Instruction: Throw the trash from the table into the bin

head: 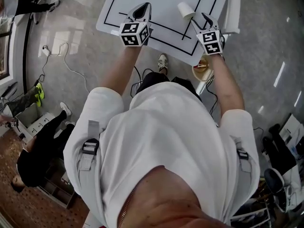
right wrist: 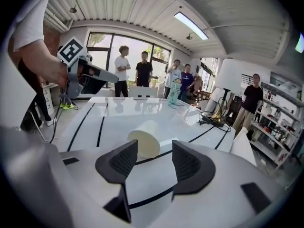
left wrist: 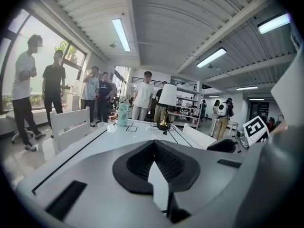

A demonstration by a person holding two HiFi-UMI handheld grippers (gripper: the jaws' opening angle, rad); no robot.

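Note:
A white paper cup (head: 186, 9) lies on its side on the white table (head: 161, 4), which is marked with black lines. My right gripper (head: 205, 19) is open just short of the cup. In the right gripper view the cup (right wrist: 145, 139) lies ahead of the jaws, its mouth towards them, and nothing is between the pads. My left gripper (head: 141, 12) hovers over the table's near edge, shut and empty. In the left gripper view its pads (left wrist: 154, 163) meet. A round bin (head: 195, 74) with tan trash inside stands on the floor below the table's near edge.
A lamp (right wrist: 228, 87) with a cable and a green bottle (right wrist: 175, 91) stand at the table's far end. A white chair (left wrist: 69, 122) is at one side. Several people stand beyond the table. Cables and shoes lie on the floor.

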